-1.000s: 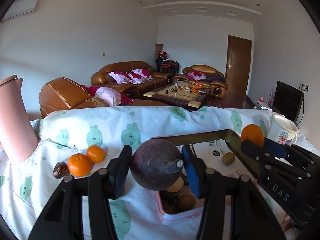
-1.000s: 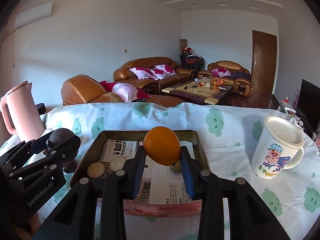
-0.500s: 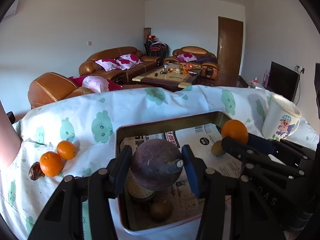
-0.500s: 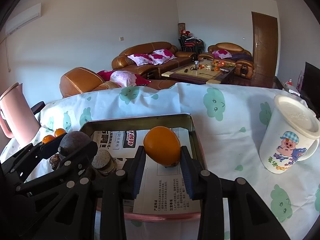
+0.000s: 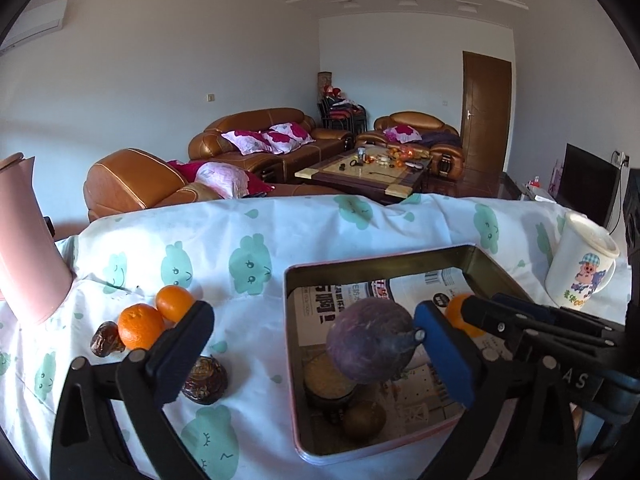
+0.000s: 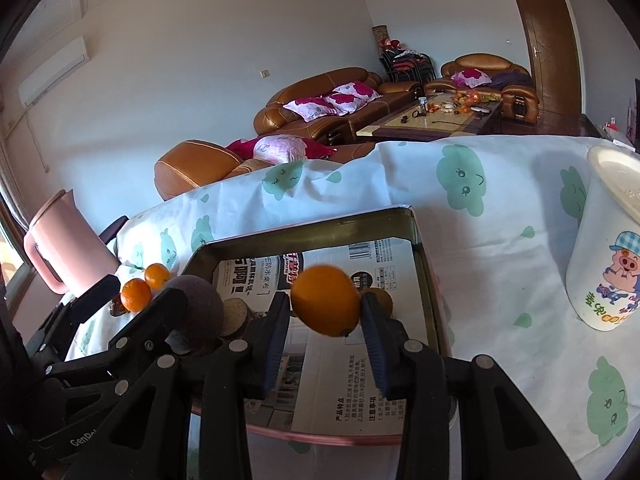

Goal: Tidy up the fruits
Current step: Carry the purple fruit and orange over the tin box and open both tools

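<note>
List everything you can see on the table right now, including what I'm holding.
tin: one, gold inside, newspaper-lined, centre of the table
purple fruit: one, dark purple, over the tin
large orange: one, over the tin
small oranges: two, on the cloth left of the tin
dried fruits: two, dark brown, by the small oranges
brown round fruits: at least three, in the tin
mug: one, white, right of the tin
jug: one, pink, far left
left gripper: black, fingers open around the purple fruit
right gripper: black, fingers flanking the large orange

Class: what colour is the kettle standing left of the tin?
Pale pink kettle; the right wrist view shows it best.
</note>
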